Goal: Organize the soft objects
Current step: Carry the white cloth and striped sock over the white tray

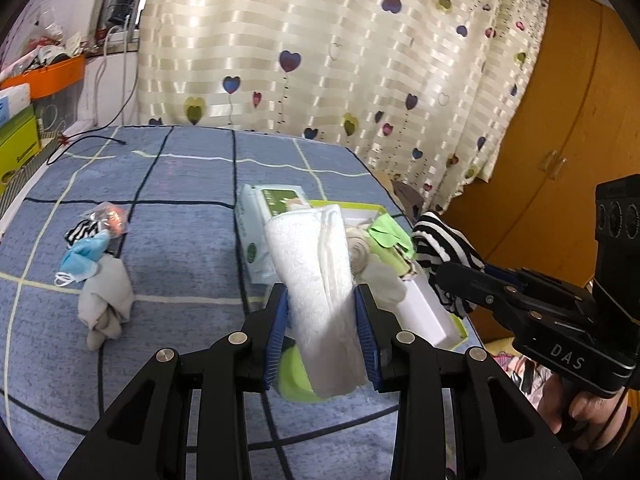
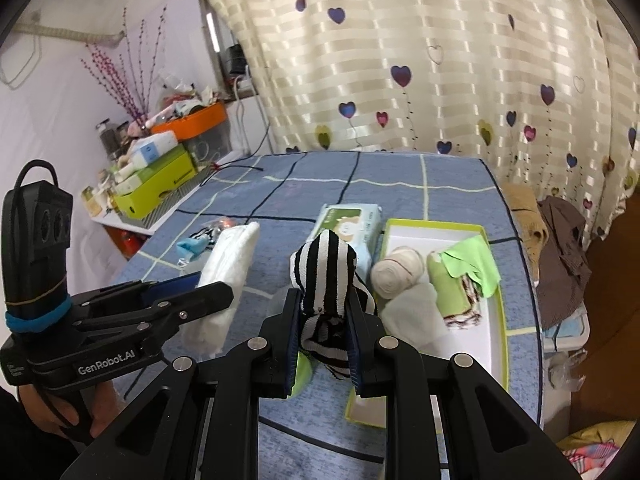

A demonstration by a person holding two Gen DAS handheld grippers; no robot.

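Observation:
My left gripper is shut on a rolled white towel that sticks up between its blue pads; the same towel shows at the left in the right wrist view. A black-and-white striped sock bundle is clamped in my right gripper and also appears at the right as the striped bundle. Both hang over the blue checked bed cover. Just beyond stands a green-rimmed white box holding a cream roll, a green cloth and a pale folded piece.
A wet-wipes pack lies left of the box. A grey sock, a blue face mask and a small plastic packet lie on the cover at the left. Brown clothes hang off the bed's right edge. A cluttered shelf stands far left.

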